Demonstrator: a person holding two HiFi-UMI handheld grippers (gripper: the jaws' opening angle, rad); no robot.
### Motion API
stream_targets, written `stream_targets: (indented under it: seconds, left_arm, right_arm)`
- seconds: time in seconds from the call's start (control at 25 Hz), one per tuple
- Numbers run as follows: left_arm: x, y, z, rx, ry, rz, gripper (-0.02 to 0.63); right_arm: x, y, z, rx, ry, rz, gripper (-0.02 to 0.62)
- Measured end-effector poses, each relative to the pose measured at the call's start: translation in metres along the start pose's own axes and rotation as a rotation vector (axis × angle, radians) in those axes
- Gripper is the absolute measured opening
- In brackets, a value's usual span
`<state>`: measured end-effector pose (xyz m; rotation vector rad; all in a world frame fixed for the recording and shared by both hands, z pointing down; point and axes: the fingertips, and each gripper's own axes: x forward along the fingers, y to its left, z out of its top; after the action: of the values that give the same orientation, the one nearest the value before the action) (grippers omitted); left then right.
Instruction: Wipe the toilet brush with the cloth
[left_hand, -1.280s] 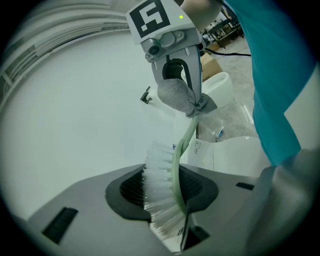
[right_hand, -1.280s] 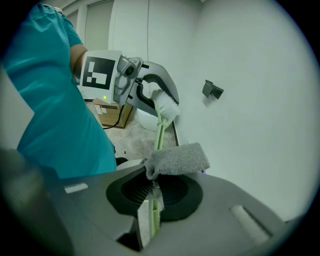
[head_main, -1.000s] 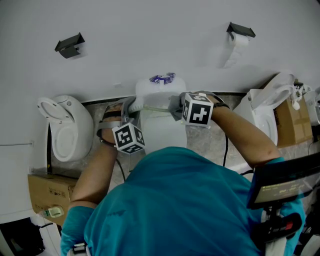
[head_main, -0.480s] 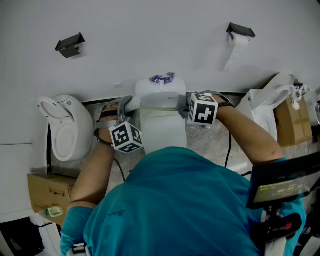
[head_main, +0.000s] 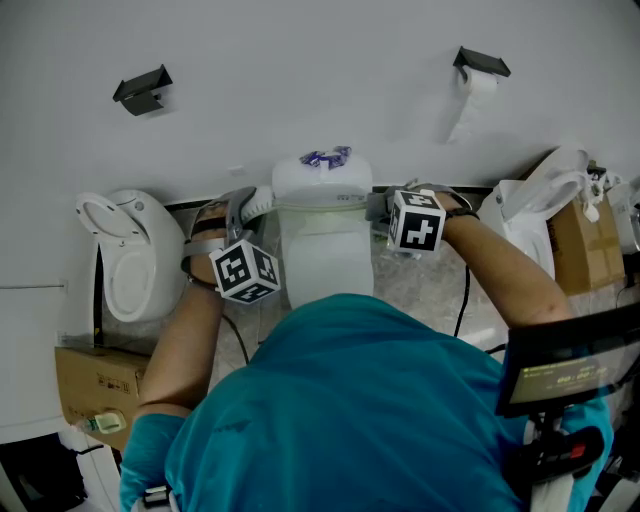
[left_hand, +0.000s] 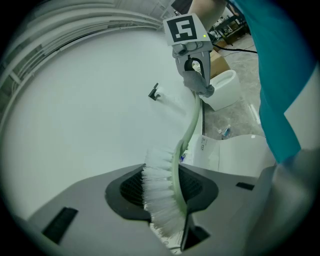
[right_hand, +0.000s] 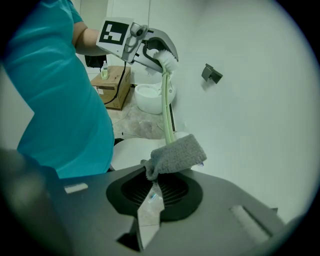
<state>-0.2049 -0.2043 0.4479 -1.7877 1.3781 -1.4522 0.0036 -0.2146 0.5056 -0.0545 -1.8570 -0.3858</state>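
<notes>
No brand or wording could be read anywhere. The only bold graphics were the black-and-white square markers on each gripper's cube. Print on the cardboard box (head_main: 98, 385) by the wall, and on a small label in the left gripper view, was too small to make out.

The left gripper (right_hand: 165, 56) was clenched partway on the head of the toilet brush (left_hand: 176, 165). The white bristles fanned toward one pad and the pale green spine lay against the other. From there the curved handle ran up and away to the right gripper (left_hand: 198, 82).

The right gripper gripped a grey cloth (right_hand: 176, 154). A bunched corner was pinched between its jaws and the rest was folded round the handle near its far end. Its own view showed the handle coming out of the cloth and leading up to the bristle head in the left gripper.

In the head view the brush was held level between the two grippers, over the cistern end of a white toilet (head_main: 322, 250), close to the wall. A second toilet (head_main: 135, 255) stood to the left, and a toilet roll (head_main: 478, 85) hung on its holder higher on the wall.
</notes>
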Motion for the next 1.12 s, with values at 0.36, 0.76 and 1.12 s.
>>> stream_targets:
  seconds: [0.36, 0.76, 1.12]
  left_arm:
    - [0.000, -0.011, 0.007, 0.044, -0.025, -0.016, 0.152]
    - [-0.004, -0.005, 0.006, 0.052, -0.021, 0.016, 0.153]
    - [-0.007, -0.006, 0.005, 0.066, -0.024, 0.017, 0.153]
  right_arm:
    - [-0.017, -0.021, 0.022, 0.064, -0.118, -0.077, 0.035]
    - [-0.006, -0.021, -0.017, 0.055, 0.027, -0.068, 0.035]
    - [-0.005, -0.033, -0.052, 0.045, 0.121, -0.106, 0.035]
